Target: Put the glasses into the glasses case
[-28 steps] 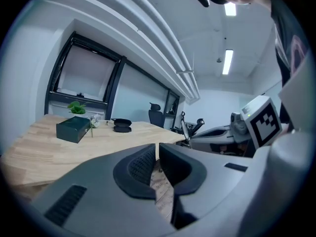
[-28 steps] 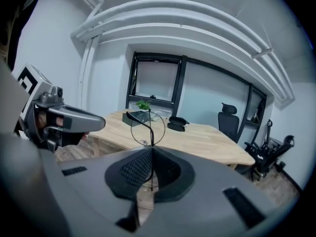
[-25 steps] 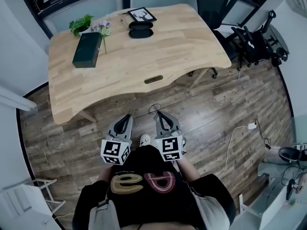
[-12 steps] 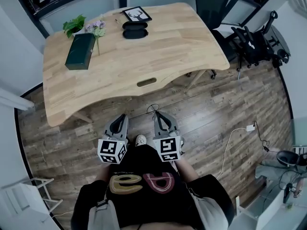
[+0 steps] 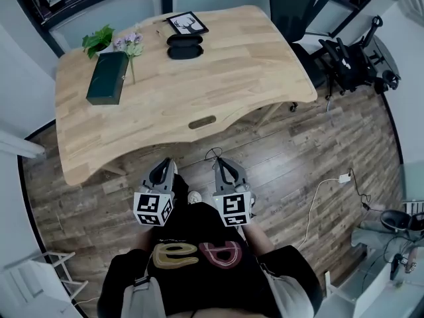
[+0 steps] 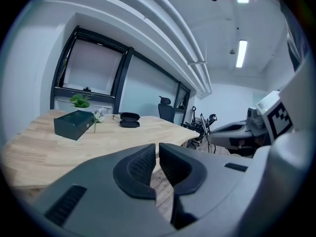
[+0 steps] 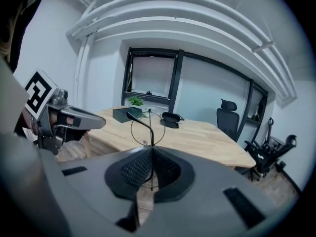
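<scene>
Jaws of your right gripper point(image 7: 151, 149) were clamped on thin wire glasses point(image 7: 139, 122). Left gripper point(image 6: 157, 146) was all but closed, empty. Open glasses case point(image 5: 185, 46) lay at far edge of table point(image 5: 218, 78), well apart from both, ahead between your grippers, long axis crosswise. Neither hand looked nearer.

Plank floor point(image 5: 318, 158), pale wooden desk point(image 5: 218, 71), black office chair point(image 5: 291, 8), dark-framed window point(image 7: 150, 75), perhaps frosted, ceiling strip light point(image 6: 241, 53).
</scene>
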